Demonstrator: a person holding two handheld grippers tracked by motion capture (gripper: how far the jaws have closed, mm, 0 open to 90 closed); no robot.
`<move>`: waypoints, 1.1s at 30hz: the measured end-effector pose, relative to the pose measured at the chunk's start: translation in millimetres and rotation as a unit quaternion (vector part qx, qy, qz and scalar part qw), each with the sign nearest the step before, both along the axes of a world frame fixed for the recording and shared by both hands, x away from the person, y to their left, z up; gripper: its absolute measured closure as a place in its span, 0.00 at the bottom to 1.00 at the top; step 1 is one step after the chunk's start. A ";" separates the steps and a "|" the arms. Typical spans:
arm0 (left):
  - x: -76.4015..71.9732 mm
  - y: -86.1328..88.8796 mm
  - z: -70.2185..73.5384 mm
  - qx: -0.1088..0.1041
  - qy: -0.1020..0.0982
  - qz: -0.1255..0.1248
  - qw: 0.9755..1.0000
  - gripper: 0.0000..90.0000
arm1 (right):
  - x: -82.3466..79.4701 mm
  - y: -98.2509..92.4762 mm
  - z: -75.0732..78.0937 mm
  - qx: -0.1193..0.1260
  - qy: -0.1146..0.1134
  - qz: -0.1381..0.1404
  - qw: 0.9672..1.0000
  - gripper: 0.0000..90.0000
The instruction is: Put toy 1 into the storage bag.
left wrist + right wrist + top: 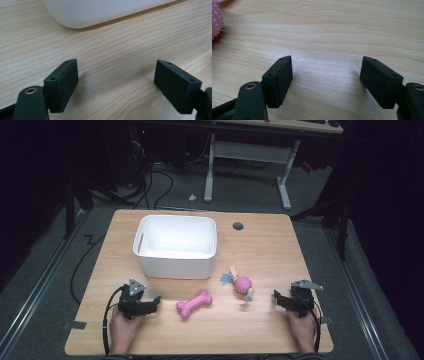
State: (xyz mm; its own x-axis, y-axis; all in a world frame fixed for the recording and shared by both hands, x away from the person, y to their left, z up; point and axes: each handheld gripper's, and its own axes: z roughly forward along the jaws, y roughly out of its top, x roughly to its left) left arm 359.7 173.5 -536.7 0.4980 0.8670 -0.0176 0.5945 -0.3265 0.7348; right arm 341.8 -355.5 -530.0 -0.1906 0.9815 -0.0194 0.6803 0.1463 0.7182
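Your left gripper [156, 301] and right gripper [278, 296] rest wide open, empty, flanking the pink rubber bone [194, 303] on the wooden table [260, 240].

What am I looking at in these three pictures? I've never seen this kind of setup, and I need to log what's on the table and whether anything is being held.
A person sits at a wooden table, holding a hand-operated two-jaw tool in each hand. The high view looks down from above: the left tool is at lower left, the right tool at lower right. The other two pictures come from cameras riding on each tool, looking along its black jaws.

On the table are a white bin, which looks empty, a pink bone-shaped toy in front of it, and a pink ball toy with rope ends to its right.

Nothing is held: the left tool and the right tool both stand open over bare wood.
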 end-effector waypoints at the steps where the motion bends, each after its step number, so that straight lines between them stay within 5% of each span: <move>1: 0.0 0.0 0.0 0.000 0.000 0.000 1.000 0.22 | 0.0 0.0 0.0 0.000 0.000 0.000 1.000 0.29; 26: -1.3 1.2 2.1 -0.005 0.010 0.001 1.000 0.22 | -0.3 0.3 0.0 0.002 0.000 0.001 1.000 0.29; 33: -6.3 1.5 7.7 -0.002 -0.001 0.001 1.000 0.24 | -0.3 0.3 0.0 0.002 0.001 0.001 1.000 0.29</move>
